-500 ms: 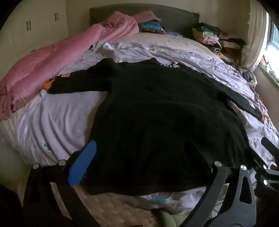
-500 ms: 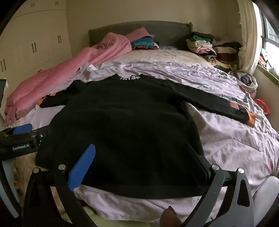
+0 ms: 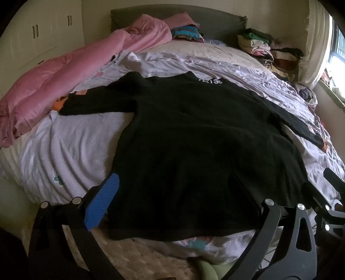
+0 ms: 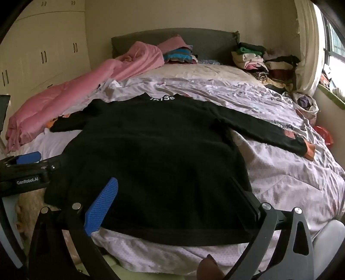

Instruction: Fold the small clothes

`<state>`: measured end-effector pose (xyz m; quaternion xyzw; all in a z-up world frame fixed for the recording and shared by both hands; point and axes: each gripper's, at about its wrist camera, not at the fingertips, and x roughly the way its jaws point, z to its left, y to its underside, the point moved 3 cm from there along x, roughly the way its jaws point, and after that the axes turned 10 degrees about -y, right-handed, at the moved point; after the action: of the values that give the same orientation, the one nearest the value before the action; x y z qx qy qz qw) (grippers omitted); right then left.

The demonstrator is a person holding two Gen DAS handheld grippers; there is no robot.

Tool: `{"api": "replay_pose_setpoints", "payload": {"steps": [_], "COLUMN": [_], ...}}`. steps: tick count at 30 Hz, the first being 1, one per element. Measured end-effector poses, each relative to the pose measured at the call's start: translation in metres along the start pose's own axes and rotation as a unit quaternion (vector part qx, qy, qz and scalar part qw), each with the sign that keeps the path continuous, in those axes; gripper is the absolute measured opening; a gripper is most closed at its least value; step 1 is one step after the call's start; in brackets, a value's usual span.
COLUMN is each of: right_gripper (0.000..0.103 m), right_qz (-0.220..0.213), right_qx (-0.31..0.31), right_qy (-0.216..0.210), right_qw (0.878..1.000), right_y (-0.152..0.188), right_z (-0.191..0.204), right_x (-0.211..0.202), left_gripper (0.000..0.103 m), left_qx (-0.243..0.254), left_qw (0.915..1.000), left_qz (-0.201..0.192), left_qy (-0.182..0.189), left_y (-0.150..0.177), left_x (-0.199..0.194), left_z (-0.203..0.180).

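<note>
A black long-sleeved sweater [image 3: 194, 140] lies spread flat on the bed, both sleeves out and its white-lettered collar [image 3: 210, 81] at the far end. My left gripper [image 3: 175, 181] hovers open over the near left part of the hem, nothing between its fingers. In the right wrist view the same sweater [image 4: 161, 150] fills the middle. My right gripper [image 4: 174, 181] stands open above the near right part of the hem, holding nothing. The left gripper's blue pad [image 4: 29, 156] shows at that view's left edge.
A pink duvet [image 3: 64, 86] is bunched along the bed's left side. Folded clothes piles [image 3: 258, 47] sit by the grey headboard [image 3: 215, 19] and the window wall. The lilac sheet [image 3: 64, 150] is wrinkled. A fluffy rug [image 3: 140, 254] lies below the bed's foot; wardrobe [image 4: 43, 53] at left.
</note>
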<state>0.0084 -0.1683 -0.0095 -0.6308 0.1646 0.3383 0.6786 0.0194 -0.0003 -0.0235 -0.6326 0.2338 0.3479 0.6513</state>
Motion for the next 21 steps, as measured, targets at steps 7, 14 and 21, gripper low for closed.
{"api": "replay_pose_setpoints", "payload": {"steps": [7,14,21], "right_gripper": [0.099,0.099,0.099], "right_qz": [-0.003,-0.004,-0.005], "right_qx": [-0.006,-0.007,-0.007], "right_qy": [-0.001,-0.001,0.000], "right_qw": [1.000,1.000,1.000], "right_y": [0.0055,0.0045,0.0051], "right_z": [-0.0019,-0.0031,-0.0025], "right_x": [-0.0030,-0.0037,-0.0032], "left_gripper": [0.095,0.095,0.095], "left_qx": [0.000,0.001,0.001], "left_qw": [1.0000,1.0000,1.0000], "left_qz": [0.000,0.000,0.000], "left_qy": [0.001,0.000,0.001], "left_y": [0.0003,0.0003,0.0004], "left_x": [0.0001,-0.0010,-0.0014], "left_z": [-0.0001,-0.0005,-0.0012]}}
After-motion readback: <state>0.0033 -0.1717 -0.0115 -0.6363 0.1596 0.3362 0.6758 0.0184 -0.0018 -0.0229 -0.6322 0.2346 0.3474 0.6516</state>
